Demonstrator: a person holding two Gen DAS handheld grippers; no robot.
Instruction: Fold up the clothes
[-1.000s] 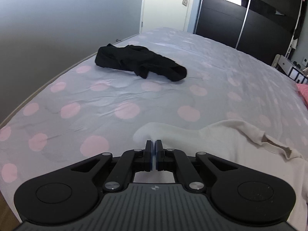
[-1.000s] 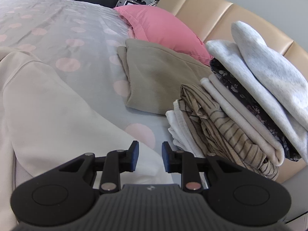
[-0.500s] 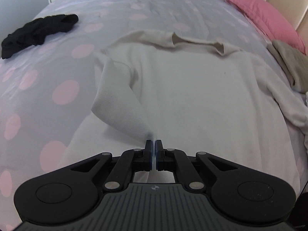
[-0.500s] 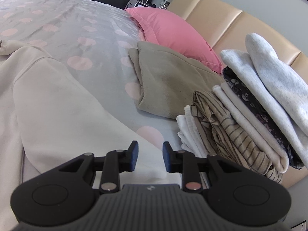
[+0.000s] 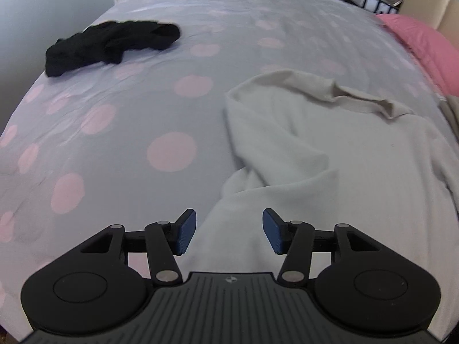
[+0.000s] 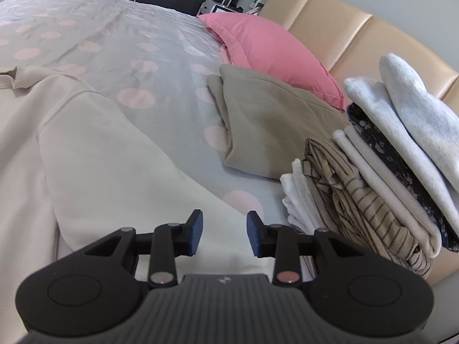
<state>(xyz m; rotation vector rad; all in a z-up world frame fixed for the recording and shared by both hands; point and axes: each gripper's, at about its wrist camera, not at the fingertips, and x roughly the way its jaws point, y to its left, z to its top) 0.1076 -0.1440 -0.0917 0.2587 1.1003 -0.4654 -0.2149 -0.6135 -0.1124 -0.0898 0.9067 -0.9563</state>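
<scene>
Two grippers over cream sweater point(image 5: 358, 172), spread flat on dotted bedspread point(image 5: 120, 132). Left gripper point(image 5: 226, 230): jaws just sprung apart, sleeve point(image 5: 289, 154) released, lying folded across sweater body, nothing pinched. Right gripper point(image 6: 223, 236): jaws just widening, empty, poised above other sleeve point(image 6: 120, 172). Advice: pinch right sleeve near cuff, carry across chest, lay flat, smooth creases. Folded stack point(image 6: 381, 177) near headboard.

light: soft, even daylight | shadows: faint | edges: fisheye-bent, dark corners | blur: slight
</scene>
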